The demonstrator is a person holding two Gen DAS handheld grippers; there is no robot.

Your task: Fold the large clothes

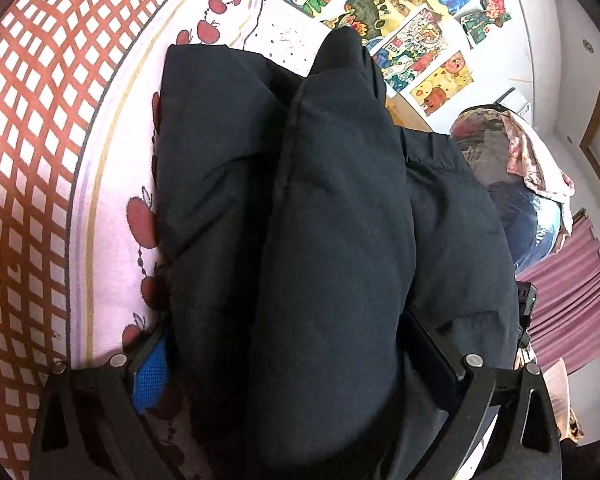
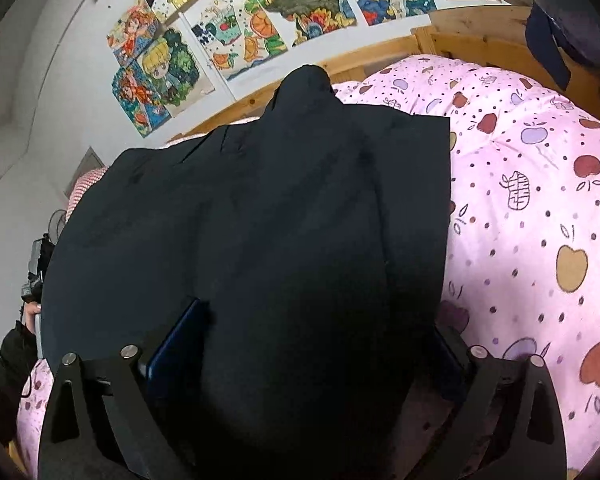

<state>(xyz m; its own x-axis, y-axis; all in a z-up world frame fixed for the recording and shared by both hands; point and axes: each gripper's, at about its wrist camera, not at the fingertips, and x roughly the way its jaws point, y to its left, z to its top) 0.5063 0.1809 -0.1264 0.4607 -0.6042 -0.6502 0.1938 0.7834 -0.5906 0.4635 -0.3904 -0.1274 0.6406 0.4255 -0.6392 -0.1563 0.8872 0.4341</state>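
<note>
Bulging up between both sets of fingers, a dark padded jacket [image 1: 332, 216] fills the middle of each wrist view. It lies on a bed covered by a pink apple-print quilt [image 2: 540, 184], and its far end rises to a blunt peak at 12 o'clock in both views.

The left gripper [image 1: 300, 364] has its fingers set wide, with a thick fold of the jacket swelling up between them. Its blue-padded finger [image 1: 152, 376] at 7 o'clock sits against the jacket's edge, just above the quilt; the other finger at 5 o'clock is pressed into the fabric. The gripper is clamped on that bulky fold.

The right gripper [image 2: 300, 356] is likewise spread around a thick mass of the jacket, with one dark blue pad [image 2: 172, 352] at 7 o'clock against the cloth and the other at 5 o'clock mostly buried by it, so it too pinches the garment.

A red-and-white checked sheet [image 1: 24, 160] lies at 9 o'clock in the left view. Colourful drawings [image 2: 260, 28] hang on the white wall at 12 o'clock, above a wooden bed frame [image 2: 480, 40]. A pile of clothes [image 1: 512, 168] sits at 3 o'clock in the left view, beside a pink curtain [image 1: 572, 296].
</note>
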